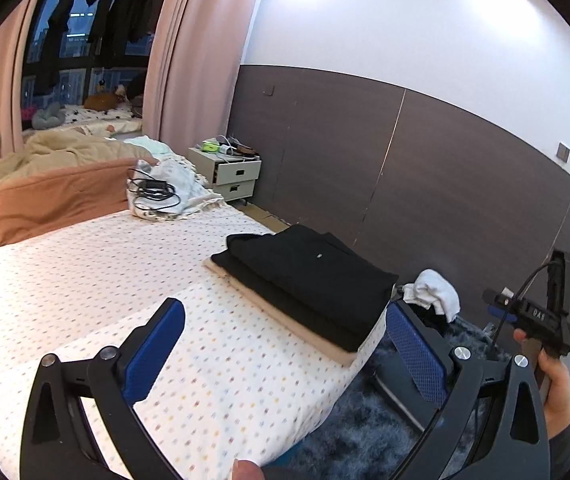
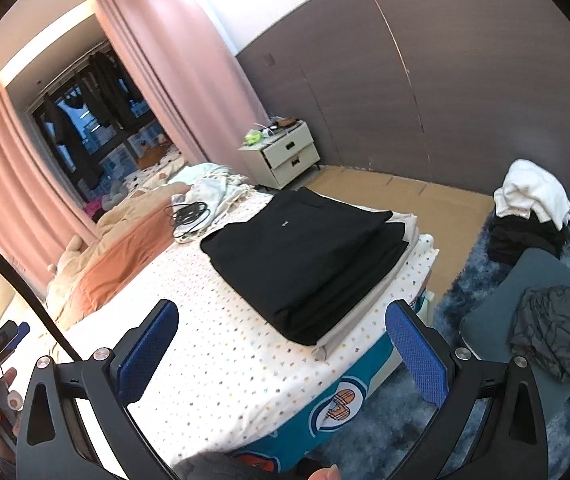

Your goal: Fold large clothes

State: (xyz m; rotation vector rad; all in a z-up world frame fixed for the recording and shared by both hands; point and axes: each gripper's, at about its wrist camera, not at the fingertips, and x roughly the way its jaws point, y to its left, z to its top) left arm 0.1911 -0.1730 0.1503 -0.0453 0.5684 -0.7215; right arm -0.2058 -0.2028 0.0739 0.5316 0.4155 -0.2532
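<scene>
Currently: Both Tongs Released, Unfolded Clothes Off to the Right

Both tongs stand fully spread and hold nothing. The left tongs [image 1: 285, 344] and the right tongs [image 2: 283, 344] hang above the near end of the bed with the dotted white sheet [image 2: 221, 360].

The stack of folded black garments on a beige folded cloth [image 2: 305, 256] lies on the bed ahead of both tongs, its long axis running from near right to far left in the right wrist view. It appears finished.

The likely next items lie off the bed, to the right: a crumpled dark grey garment [image 2: 557, 328] on a grey-blue seat [image 2: 497, 320], and a heap of white cloth over black cloth [image 2: 529, 208] on the shaggy blue rug [image 2: 385, 412] beyond. The grey garment lies just right of the right tongs' right finger; the right hand is judged nearer.
</scene>
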